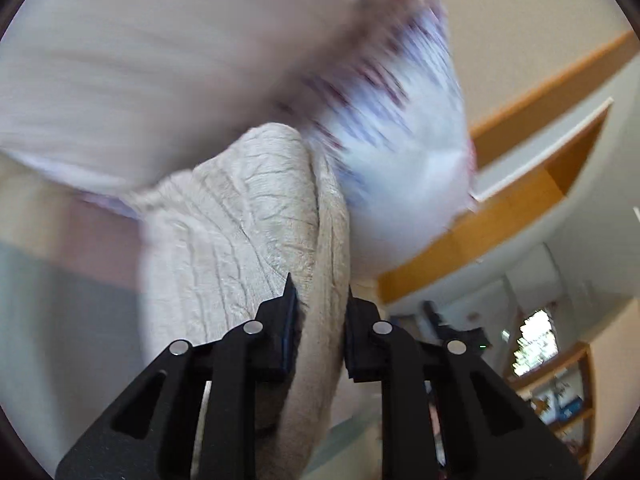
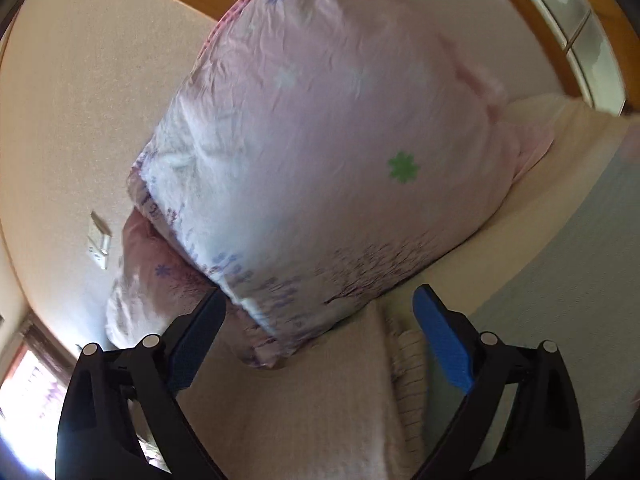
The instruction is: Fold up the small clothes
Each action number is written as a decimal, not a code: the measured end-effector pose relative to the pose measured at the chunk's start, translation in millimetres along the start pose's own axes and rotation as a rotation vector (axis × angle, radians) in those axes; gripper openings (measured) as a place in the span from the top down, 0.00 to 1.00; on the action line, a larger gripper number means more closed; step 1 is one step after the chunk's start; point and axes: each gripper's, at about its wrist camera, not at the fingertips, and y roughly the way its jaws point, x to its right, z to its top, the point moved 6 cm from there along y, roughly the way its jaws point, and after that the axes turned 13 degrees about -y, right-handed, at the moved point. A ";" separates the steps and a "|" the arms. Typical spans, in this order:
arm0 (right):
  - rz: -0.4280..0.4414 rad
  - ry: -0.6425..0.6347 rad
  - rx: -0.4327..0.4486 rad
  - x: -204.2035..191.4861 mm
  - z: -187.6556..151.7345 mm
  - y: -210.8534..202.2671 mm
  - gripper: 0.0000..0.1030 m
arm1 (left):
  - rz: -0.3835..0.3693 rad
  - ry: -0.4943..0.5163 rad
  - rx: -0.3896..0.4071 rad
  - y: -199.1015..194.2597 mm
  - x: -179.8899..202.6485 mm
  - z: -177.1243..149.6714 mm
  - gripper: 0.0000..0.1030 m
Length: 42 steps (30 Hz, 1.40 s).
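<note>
My left gripper (image 1: 320, 304) is shut on a beige knitted garment (image 1: 240, 216), which hangs up and away from the jaws in a thick fold. In the right wrist view my right gripper (image 2: 320, 312) is open with blue pads (image 2: 440, 332), and holds nothing. The same beige garment (image 2: 320, 400) lies below and between its fingers, with a ribbed edge on the right side. The view is blurred by motion.
A big pink and white quilt with flower prints (image 2: 320, 120) is piled on the bed just behind the garment, also blurred in the left wrist view (image 1: 400, 140). A cream sheet (image 2: 540, 200) and pale green cover (image 2: 580, 300) lie right. Wooden shelves (image 1: 540, 168) are behind.
</note>
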 end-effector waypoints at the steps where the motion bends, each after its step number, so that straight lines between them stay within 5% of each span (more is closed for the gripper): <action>1: -0.016 -0.010 -0.008 4.7 1.2 -1.6 0.06 | -0.030 0.002 -0.052 31.1 12.1 -9.0 0.80; 4: -0.037 -0.026 -0.077 19.7 -0.5 2.7 0.06 | -0.173 -0.105 -0.267 114.8 29.3 -39.8 0.67; 6: -0.025 -0.008 -0.125 30.6 -2.6 6.2 0.06 | -0.204 -0.132 -0.321 125.6 33.2 -50.7 0.49; 9: 0.039 0.066 -0.228 38.1 -11.9 15.5 0.02 | -0.116 0.035 -0.178 90.2 32.2 -44.1 0.21; 10: 0.055 0.084 -0.275 38.6 -17.5 19.8 0.01 | -0.038 0.091 -0.107 73.4 24.3 -37.9 0.19; 13: 0.054 0.084 -0.427 35.5 -41.4 40.1 0.01 | 0.226 0.160 -0.020 49.6 -12.2 -26.2 0.18; 16: 0.028 0.086 -0.545 32.6 -65.2 58.3 0.02 | 0.378 0.115 -0.048 51.9 -53.9 -25.9 0.18; 18: 0.038 0.077 -0.580 27.8 -75.1 64.7 0.07 | 0.375 0.072 -0.091 60.6 -72.1 -33.4 0.19; 22: 0.056 0.043 -0.619 17.1 -88.4 70.7 0.36 | 0.353 0.070 -0.124 90.5 -75.8 -53.5 0.17; 23: 0.043 0.018 -0.618 14.6 -89.5 70.3 0.47 | 0.338 0.087 -0.108 96.2 -69.1 -58.3 0.22; 27: 0.138 0.089 -0.591 3.1 -92.2 70.3 0.63 | 0.296 0.053 -0.105 90.0 -68.5 -58.6 0.61; 29: 0.226 0.117 -0.579 -14.7 -92.2 68.8 0.66 | 0.273 0.083 -0.123 59.8 -63.2 -54.8 0.63; 33: 0.353 0.062 -0.645 -76.0 -119.5 82.3 0.66 | 0.374 0.233 -0.006 -0.9 -58.6 -47.6 0.60; 36: 0.245 -0.095 -0.743 -100.6 -148.1 102.0 0.49 | 0.557 0.263 0.094 -33.4 -80.3 -31.2 0.51; 38: 0.141 -0.150 -0.662 -94.7 -137.7 97.2 0.34 | 0.602 0.279 0.162 -55.0 -87.8 -27.9 0.45; 39: 0.142 -0.134 -0.599 -92.5 -127.1 91.1 0.34 | 0.598 0.296 0.190 -67.3 -88.2 -29.7 0.33; 42: 0.202 -0.071 -0.455 -92.1 -104.9 75.4 0.34 | 0.618 0.378 0.273 -94.1 -77.0 -45.3 0.23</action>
